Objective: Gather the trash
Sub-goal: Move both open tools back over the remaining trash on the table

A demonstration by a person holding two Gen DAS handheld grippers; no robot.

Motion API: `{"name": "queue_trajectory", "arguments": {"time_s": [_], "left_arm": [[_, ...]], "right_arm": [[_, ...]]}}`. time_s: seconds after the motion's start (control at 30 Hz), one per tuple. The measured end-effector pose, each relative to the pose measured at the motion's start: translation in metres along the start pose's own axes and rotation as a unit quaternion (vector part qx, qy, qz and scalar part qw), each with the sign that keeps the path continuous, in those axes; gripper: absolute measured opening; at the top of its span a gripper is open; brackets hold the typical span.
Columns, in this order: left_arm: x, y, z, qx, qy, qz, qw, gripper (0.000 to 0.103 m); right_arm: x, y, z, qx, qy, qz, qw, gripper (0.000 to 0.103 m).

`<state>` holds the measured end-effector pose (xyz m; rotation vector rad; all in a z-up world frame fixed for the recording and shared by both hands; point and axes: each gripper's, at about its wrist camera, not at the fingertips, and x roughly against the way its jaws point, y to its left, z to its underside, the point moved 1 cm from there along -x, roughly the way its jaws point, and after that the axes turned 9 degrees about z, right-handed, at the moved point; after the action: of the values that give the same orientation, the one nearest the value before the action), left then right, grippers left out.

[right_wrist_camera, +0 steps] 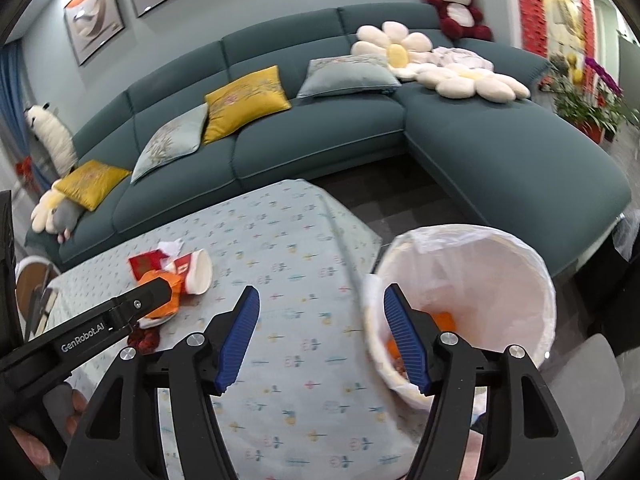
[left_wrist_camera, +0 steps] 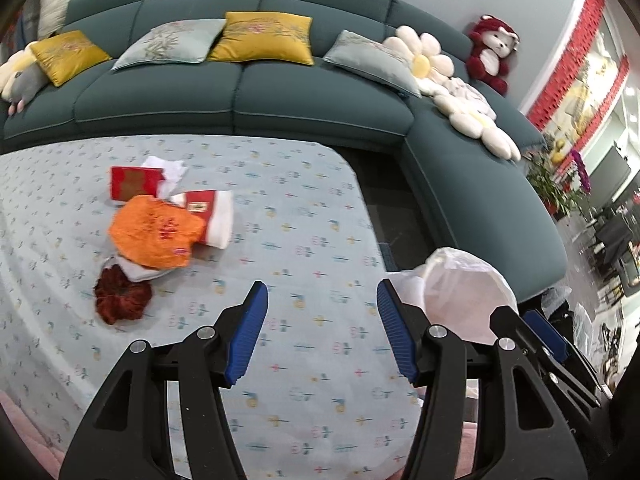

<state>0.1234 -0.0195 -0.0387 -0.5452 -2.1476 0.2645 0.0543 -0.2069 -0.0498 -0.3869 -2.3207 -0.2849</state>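
Observation:
A pile of trash lies on the cloth-covered table [left_wrist_camera: 304, 216], left of centre: an orange crumpled bag [left_wrist_camera: 154, 232], a red packet [left_wrist_camera: 134, 184], a red-and-white paper cup [left_wrist_camera: 214, 216] on its side, white tissue [left_wrist_camera: 168, 168] and a dark red crinkled wad [left_wrist_camera: 122, 298]. My left gripper [left_wrist_camera: 321, 284] hangs open over bare cloth to the right of the pile, with nothing between its fingers. My right gripper [right_wrist_camera: 321, 289] is open and holds nothing, straddling the table's edge and the rim of the white-lined bin [right_wrist_camera: 500, 248]. Orange scraps [right_wrist_camera: 444, 320] lie inside the bin.
A teal corner sofa [left_wrist_camera: 280, 92] with yellow and pale cushions, flower pillows and a red plush bear [left_wrist_camera: 492, 50] wraps the far and right sides. A dark floor strip [right_wrist_camera: 400, 208] separates table and sofa. Potted plants [right_wrist_camera: 580, 104] stand at far right.

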Motion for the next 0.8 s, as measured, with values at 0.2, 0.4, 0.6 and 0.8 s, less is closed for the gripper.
{"name": "queue_trajectory", "arguments": {"time_s": [0.2, 0.4, 0.6, 0.8], "left_arm": [[0.012, 0.043, -0.001, 0.031, -0.004, -0.019, 0.9993, 0.054], [0.024, 0.094, 0.004, 0.054, -0.006, -0.062, 0.9966, 0.064], [0.029, 0.148, 0.009, 0.08, 0.001, -0.093, 0.9925, 0.068], [0.023, 0.197, 0.017, 0.113, 0.018, -0.109, 0.9874, 0.068]], "right_arm": [[-0.003, 0.041, 0.003, 0.03, 0.006, -0.015, 0.999, 0.063], [-0.012, 0.085, 0.009, 0.06, 0.019, -0.025, 0.998, 0.063], [-0.027, 0.133, 0.018, 0.086, 0.036, -0.043, 0.995, 0.063], [-0.05, 0.177, 0.025, 0.106, 0.057, -0.059, 0.991, 0.063]]}}
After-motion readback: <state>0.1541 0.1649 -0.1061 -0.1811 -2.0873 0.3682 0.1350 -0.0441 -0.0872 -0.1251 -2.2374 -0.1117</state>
